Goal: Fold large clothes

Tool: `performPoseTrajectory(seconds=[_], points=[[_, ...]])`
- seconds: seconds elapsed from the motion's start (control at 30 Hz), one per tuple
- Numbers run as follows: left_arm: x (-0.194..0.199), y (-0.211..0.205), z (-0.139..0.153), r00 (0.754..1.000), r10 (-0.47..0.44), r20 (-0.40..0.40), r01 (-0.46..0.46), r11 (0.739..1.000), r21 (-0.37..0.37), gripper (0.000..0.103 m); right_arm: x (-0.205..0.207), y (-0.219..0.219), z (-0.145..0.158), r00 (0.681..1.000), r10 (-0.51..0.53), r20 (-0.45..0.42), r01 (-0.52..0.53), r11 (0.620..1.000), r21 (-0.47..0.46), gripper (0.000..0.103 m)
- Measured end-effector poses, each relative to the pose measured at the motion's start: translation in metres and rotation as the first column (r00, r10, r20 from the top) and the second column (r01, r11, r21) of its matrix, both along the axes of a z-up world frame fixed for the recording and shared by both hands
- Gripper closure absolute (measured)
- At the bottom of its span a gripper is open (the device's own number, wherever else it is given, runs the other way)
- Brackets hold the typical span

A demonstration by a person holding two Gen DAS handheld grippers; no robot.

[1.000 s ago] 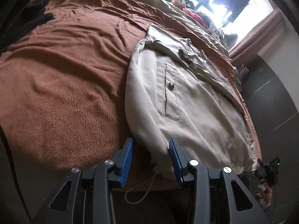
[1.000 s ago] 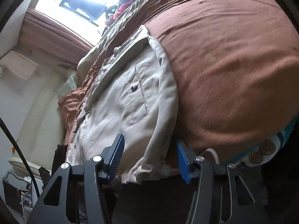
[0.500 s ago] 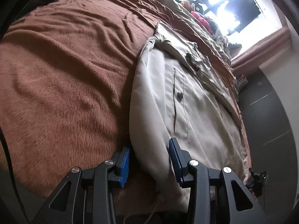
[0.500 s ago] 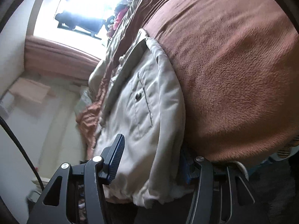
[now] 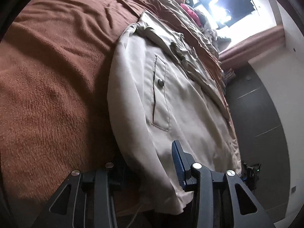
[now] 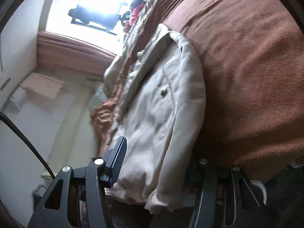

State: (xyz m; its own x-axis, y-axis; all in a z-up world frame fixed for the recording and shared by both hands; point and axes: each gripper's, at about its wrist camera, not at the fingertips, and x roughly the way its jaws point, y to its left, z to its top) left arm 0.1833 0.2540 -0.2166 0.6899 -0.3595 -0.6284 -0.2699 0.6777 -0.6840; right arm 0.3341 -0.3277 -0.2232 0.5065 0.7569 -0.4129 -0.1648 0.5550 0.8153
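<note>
Jacket (image 5: pixel 190 114) runs lengthwise toward 12 o'clock. Left gripper (image 5: pixel 150 163) straddles its hem, contact unclear; right gripper (image 6: pixel 157 163) closing around hem.

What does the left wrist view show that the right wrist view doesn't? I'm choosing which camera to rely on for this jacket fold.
Only the left wrist view shows the dark grey wall panels and a small device with a green light low on the right. Only the right wrist view shows a black cable and a pale shelf on the wall. Both show the beige jacket on the brown blanket, its pocket snap, the bright window, and jacket hem between the fingers of the left gripper and the closing right gripper.
</note>
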Motion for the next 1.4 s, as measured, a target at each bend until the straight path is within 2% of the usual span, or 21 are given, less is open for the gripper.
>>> performPoseTrajectory(seconds=[0.03, 0.07, 0.1, 0.17, 0.2, 0.27, 0.4, 0.63, 0.77, 0.97, 1.0, 1.17, 1.3, 1.4], points=[[0.0, 0.001, -0.001, 1.0, 0.005, -0.002, -0.005, 1.0, -0.006, 0.063, 0.002, 0.003, -0.002, 1.0, -0.022, -0.015, 0.021, 0.999, -0.043, 0.076], [0.001, 0.002, -0.002, 1.0, 0.011, -0.003, -0.011, 1.0, -0.014, 0.065, 0.004, 0.004, -0.007, 0.998, -0.046, -0.041, 0.042, 0.996, -0.075, 0.082], [0.001, 0.003, -0.003, 1.0, 0.02, -0.006, -0.02, 1.0, -0.019, 0.068, 0.005, 0.004, -0.01, 0.997, -0.059, -0.059, 0.054, 0.996, -0.076, 0.085], [0.0, 0.003, -0.004, 0.999, 0.042, -0.03, -0.042, 0.999, 0.01, 0.088, 0.005, 0.004, -0.013, 0.995, -0.075, -0.061, 0.072, 0.996, -0.057, 0.091], [-0.001, 0.002, -0.004, 0.998, 0.052, -0.042, -0.051, 0.998, 0.032, 0.09, 0.005, 0.005, -0.011, 0.995, -0.08, -0.053, 0.077, 0.995, -0.059, 0.093], [-0.003, 0.004, 0.002, 0.996, 0.083, -0.038, -0.082, 0.996, 0.028, 0.094, 0.002, 0.005, -0.006, 0.995, -0.09, -0.038, 0.088, 0.994, -0.058, 0.097], [-0.014, 0.01, 0.027, 0.993, 0.116, 0.03, -0.117, 0.993, 0.013, 0.097, -0.007, -0.002, 0.019, 0.993, -0.117, 0.001, 0.117, 0.992, -0.04, 0.099], [-0.044, 0.02, 0.081, 0.976, 0.154, 0.155, -0.156, 0.988, -0.002, 0.098, -0.028, 0.02, 0.066, 0.99, -0.072, 0.121, 0.071, 0.997, 0.008, 0.1], [-0.064, 0.023, 0.114, 0.964, 0.16, 0.212, -0.164, 0.986, 0.004, 0.098, -0.048, 0.019, 0.089, 0.983, -0.053, 0.173, 0.049, 0.998, 0.027, 0.1], [-0.094, 0.016, 0.152, 0.95, 0.177, 0.258, -0.182, 0.983, -0.005, 0.098, -0.089, 0.007, 0.105, 0.969, -0.031, 0.245, 0.024, 0.999, 0.031, 0.1], [-0.105, 0.013, 0.157, 0.949, 0.181, 0.259, -0.187, 0.982, -0.001, 0.098, -0.093, -0.007, 0.096, 0.967, -0.024, 0.255, 0.019, 1.0, 0.022, 0.1], [-0.158, 0.0, 0.174, 0.936, 0.181, 0.301, -0.196, 0.98, 0.02, 0.098, -0.134, -0.031, 0.101, 0.949, 0.024, 0.315, -0.018, 1.0, -0.023, 0.1], [-0.201, -0.013, 0.185, 0.929, 0.167, 0.33, -0.19, 0.981, 0.039, 0.098, -0.153, -0.045, 0.104, 0.946, 0.036, 0.323, -0.03, 0.999, -0.024, 0.1], [-0.225, -0.025, 0.191, 0.933, 0.145, 0.33, -0.177, 0.982, 0.067, 0.098, -0.166, -0.052, 0.105, 0.949, 0.048, 0.311, -0.038, 0.999, -0.036, 0.1]])
